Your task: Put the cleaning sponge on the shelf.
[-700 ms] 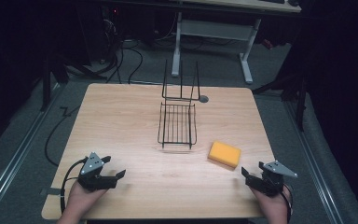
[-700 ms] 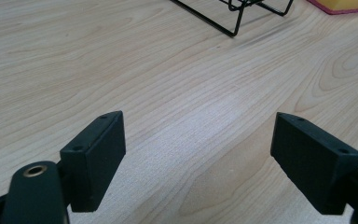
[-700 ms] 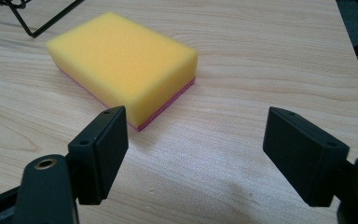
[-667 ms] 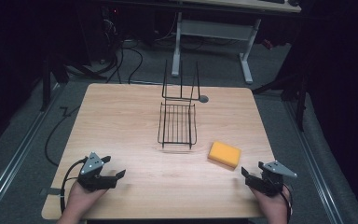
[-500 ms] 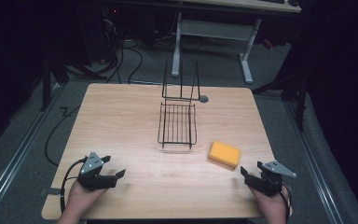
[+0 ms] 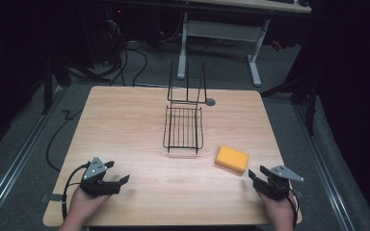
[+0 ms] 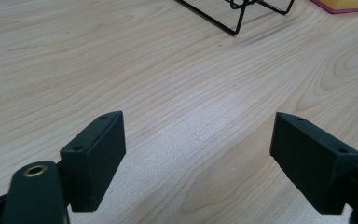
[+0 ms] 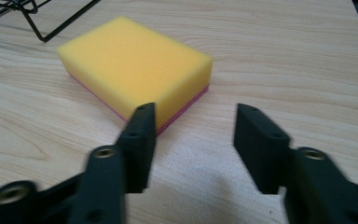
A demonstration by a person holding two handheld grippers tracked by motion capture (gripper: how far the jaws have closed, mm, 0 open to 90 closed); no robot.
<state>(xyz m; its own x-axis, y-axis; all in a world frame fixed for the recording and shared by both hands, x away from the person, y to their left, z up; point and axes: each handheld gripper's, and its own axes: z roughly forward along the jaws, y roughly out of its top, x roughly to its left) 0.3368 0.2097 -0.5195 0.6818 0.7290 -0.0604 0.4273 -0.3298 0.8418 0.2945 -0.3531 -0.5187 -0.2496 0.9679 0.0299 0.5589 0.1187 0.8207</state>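
Wooden surface [image 6: 125, 125], dark room. Sponge [image 6: 231, 159] just ahead of right gripper [image 6: 261, 179]; both grippers' fingers apart, empty. Risk: off-centre approach could nudge sponge into wire rack [image 6: 183, 127].

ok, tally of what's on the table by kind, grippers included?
Sponge, yellow with a pink underside: 1
Black wire rack: 1
Hand-held grippers, both open: 2, left and right
Small grey round thing at the rack's far end, too small to identify: 1
Total: 5

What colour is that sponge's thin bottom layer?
Pinkish red, under the yellow sponge; clearest in the right gripper view.
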